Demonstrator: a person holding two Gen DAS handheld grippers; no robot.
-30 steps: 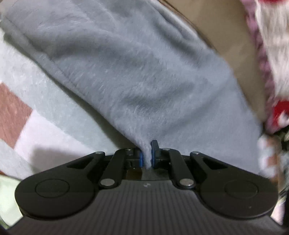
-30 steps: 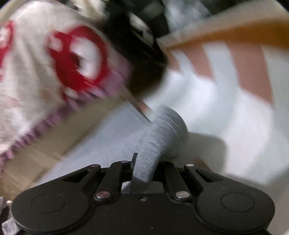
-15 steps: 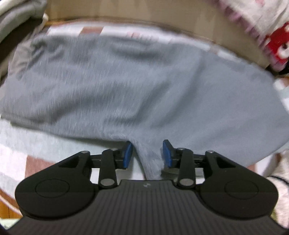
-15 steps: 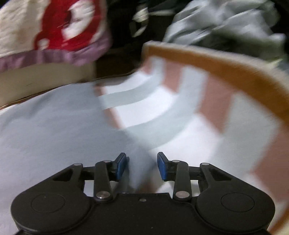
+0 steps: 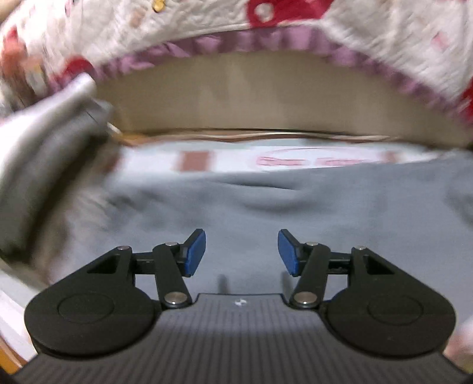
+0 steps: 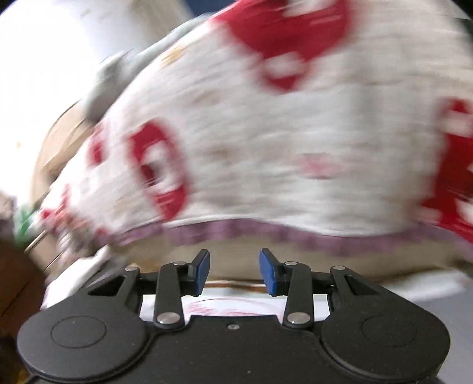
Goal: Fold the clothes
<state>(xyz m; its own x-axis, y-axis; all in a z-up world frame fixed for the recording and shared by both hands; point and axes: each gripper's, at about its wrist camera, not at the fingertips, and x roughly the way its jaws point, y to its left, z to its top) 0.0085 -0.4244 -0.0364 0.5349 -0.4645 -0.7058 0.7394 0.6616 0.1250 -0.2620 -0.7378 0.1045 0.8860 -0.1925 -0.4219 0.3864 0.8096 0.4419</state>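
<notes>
A grey garment (image 5: 266, 212) lies spread flat on the patterned cloth (image 5: 295, 158) in the left wrist view. My left gripper (image 5: 241, 251) hovers over the garment's near part, jaws wide open with nothing between the blue pads (image 5: 196, 251). In the right wrist view my right gripper (image 6: 234, 271) is open and empty, pointing at a white cloth with red shapes and a purple hem (image 6: 266, 133). A corner of the grey garment (image 6: 428, 298) shows at the right edge there.
The white-and-red cloth with the purple hem (image 5: 266, 26) hangs across the top over a beige panel (image 5: 266, 94). A heap of grey clothing (image 5: 38, 165) sits at the left. The views are blurred by motion.
Both grippers let go of the grey garment and opened. The garment now lies flat on the cloth. The right gripper has swung up toward the white-and-red cloth.
</notes>
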